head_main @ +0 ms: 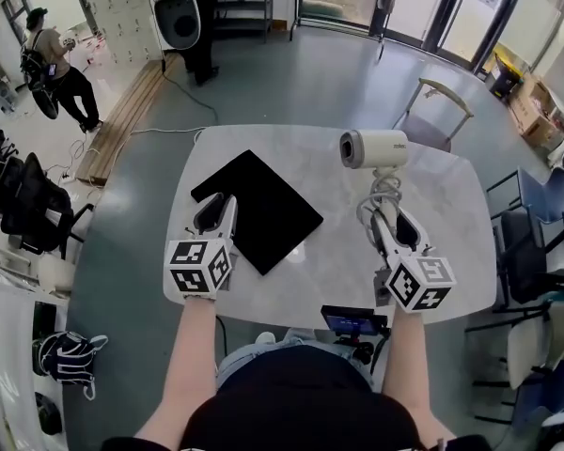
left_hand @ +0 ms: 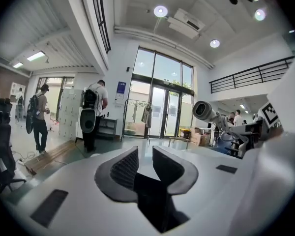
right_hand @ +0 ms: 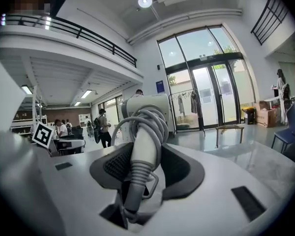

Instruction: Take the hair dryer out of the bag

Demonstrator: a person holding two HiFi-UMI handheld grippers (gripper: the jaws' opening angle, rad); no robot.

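Note:
The white hair dryer (head_main: 374, 148) is held up above the marble table (head_main: 451, 252), its barrel pointing left and its cord wound round the handle. My right gripper (head_main: 387, 216) is shut on that handle; in the right gripper view the handle (right_hand: 146, 127) sits pinched between the ribbed pads. The flat black bag (head_main: 258, 209) lies on the table's left half. My left gripper (head_main: 216, 205) hovers over the bag's left edge, open, with nothing between its jaws (left_hand: 145, 161). The left gripper view catches the hair dryer (left_hand: 205, 110) at the right.
A chair (head_main: 437, 111) stands beyond the table's far right corner, and more chairs (head_main: 536, 233) line the right side. A small screen device (head_main: 352, 322) sits at the near edge. People (head_main: 61, 69) stand far off at the left.

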